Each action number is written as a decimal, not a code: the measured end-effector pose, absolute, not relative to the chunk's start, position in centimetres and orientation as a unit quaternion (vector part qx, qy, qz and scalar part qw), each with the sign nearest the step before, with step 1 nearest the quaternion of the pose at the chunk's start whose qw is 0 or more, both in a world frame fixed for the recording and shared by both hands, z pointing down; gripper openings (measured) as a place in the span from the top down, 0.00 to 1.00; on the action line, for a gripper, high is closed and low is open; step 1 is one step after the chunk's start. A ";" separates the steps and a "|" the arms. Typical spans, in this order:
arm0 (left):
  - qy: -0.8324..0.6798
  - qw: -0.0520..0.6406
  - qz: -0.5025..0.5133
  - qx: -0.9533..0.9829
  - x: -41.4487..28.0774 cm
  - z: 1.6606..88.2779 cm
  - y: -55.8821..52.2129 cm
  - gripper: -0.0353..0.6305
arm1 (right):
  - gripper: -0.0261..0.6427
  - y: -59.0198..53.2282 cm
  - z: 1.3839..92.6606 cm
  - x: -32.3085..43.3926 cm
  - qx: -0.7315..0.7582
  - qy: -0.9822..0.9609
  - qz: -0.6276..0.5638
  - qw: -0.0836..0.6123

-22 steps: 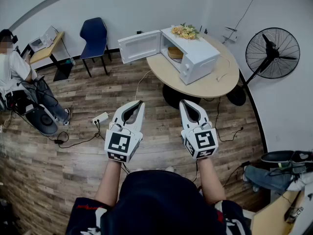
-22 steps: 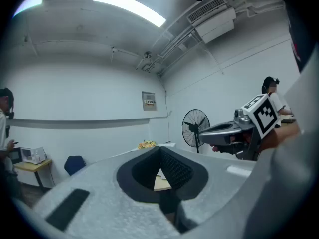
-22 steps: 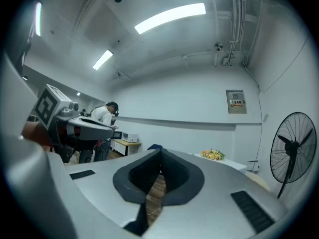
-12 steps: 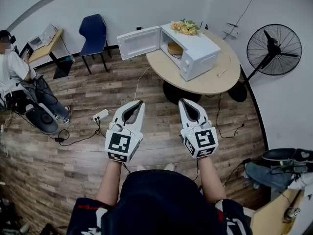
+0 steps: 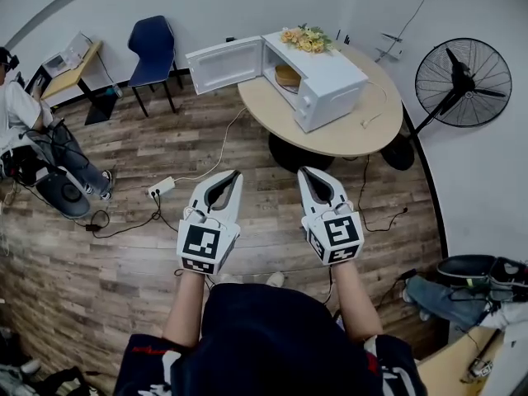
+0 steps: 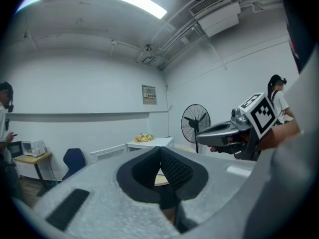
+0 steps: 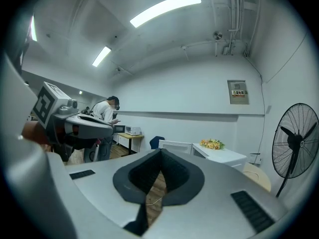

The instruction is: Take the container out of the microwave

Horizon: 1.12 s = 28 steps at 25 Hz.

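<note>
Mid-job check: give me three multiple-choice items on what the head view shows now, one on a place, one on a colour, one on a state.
1. Relative to the microwave, the container is: A on top; B inside; C underneath.
2. The empty chair is: A blue; B red; C green.
3. The microwave door is: A shut; B missing; C swung open.

Answers: 1 B, its tan shape shows in the open cavity. 2 A, seat and back are dark blue. 3 C, the door stands out to the side, leaving the cavity exposed.
</note>
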State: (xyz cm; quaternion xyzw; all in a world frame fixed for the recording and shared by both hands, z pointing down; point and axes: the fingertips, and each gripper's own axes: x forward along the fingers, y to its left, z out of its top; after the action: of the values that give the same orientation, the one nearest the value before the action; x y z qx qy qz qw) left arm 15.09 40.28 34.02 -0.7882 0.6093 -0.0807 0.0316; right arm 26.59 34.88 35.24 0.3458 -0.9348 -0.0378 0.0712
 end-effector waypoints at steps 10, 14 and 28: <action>0.613 0.015 -0.106 -0.783 17.1 36.9 39.5 0.92 | 0.95 33.5 37.8 28.2 0.329 -0.939 -0.026 0.091; 0.609 0.015 -0.109 -0.786 16.4 37.0 37.8 0.92 | 0.95 32.2 38.1 27.3 0.326 -0.941 -0.021 0.092; 0.588 0.018 -0.098 -0.803 8.4 36.3 25.4 0.92 | 0.95 20.8 37.5 19.9 0.350 -0.932 -0.023 0.096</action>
State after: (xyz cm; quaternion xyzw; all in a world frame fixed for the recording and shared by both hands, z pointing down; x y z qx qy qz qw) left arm 8.40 25.43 36.31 -0.8028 0.5879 -0.0981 0.0182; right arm 19.90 20.84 37.53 0.3501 -0.9315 -0.0230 0.0956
